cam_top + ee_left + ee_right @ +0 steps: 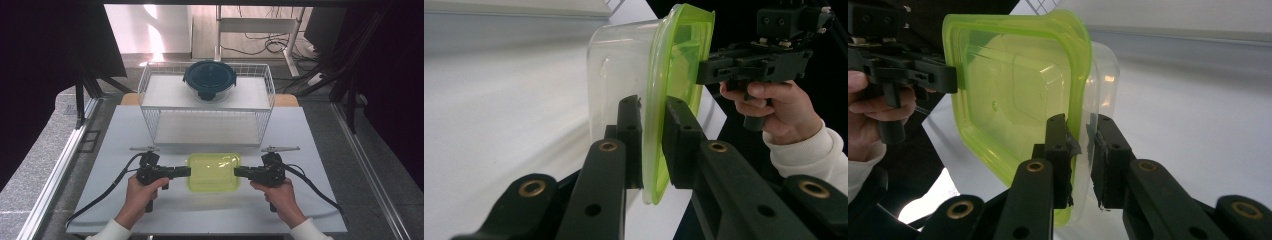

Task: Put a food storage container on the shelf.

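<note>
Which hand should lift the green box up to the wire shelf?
Neither alone. The left tongs and the right tongs each pinch an opposite edge of the green box, equally far from the wire shelf. Probably both lift together.

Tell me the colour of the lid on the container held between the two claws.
Translucent lime green lid, clearest in the right gripper view.

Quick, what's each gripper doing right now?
Left gripper: shut on the green-lidded container, at its left edge.
Right gripper: shut on the same container, at its right edge.
</note>
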Motion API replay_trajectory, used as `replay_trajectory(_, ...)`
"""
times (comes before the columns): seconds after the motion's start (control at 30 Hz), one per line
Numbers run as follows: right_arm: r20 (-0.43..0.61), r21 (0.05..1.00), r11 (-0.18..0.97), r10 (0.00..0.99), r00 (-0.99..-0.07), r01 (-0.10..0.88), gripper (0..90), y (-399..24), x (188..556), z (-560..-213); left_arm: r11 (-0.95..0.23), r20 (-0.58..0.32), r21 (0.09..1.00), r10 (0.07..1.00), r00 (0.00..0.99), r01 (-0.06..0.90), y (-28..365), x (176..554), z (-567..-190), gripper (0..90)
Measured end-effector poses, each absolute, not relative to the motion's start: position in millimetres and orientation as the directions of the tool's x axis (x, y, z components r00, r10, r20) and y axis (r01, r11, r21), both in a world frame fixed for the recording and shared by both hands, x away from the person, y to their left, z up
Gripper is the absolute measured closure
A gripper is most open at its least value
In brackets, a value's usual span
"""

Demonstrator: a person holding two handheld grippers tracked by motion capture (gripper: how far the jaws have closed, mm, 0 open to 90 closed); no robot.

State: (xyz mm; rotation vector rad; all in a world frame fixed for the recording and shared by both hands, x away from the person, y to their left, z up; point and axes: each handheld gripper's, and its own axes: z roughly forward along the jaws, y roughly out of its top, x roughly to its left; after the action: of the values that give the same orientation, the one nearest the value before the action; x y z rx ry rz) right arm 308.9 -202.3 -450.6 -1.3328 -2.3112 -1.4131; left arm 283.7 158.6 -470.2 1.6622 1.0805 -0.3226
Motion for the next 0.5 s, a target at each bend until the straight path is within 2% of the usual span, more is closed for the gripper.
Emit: replay_trajectory(0.5,0.471,0.712,0.162,0.611,-0.636,0.683,78.1,-203.5,314.5,-424.5,-0.015,-0.641,0.67,0.493,0.588,0.743,158.9,293.7,-441.6,80.4)
